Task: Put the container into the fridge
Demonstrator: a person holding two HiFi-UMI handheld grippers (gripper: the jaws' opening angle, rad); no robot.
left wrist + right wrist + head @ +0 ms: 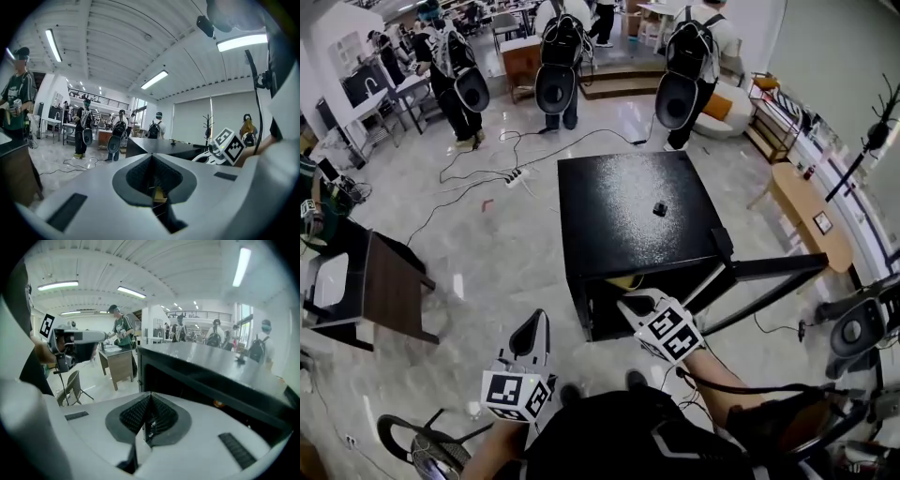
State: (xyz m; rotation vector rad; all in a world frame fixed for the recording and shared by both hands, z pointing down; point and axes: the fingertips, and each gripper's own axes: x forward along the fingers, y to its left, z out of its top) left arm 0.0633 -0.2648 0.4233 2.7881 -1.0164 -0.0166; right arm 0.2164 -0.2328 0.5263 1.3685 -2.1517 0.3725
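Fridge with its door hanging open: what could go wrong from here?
The open door juts out right beside the right tool, so a careless swing could bang into it. The small black object on top of the fridge might be shaken off if the door slams. The power strip and its cables could trip someone stepping back.

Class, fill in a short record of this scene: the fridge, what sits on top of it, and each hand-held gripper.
fridge: black, its door open
on top: one small dark object
right hand-held gripper: jaws shut, nothing between them, at the fridge's open front
left hand-held gripper: jaws shut, held low, away from the fridge
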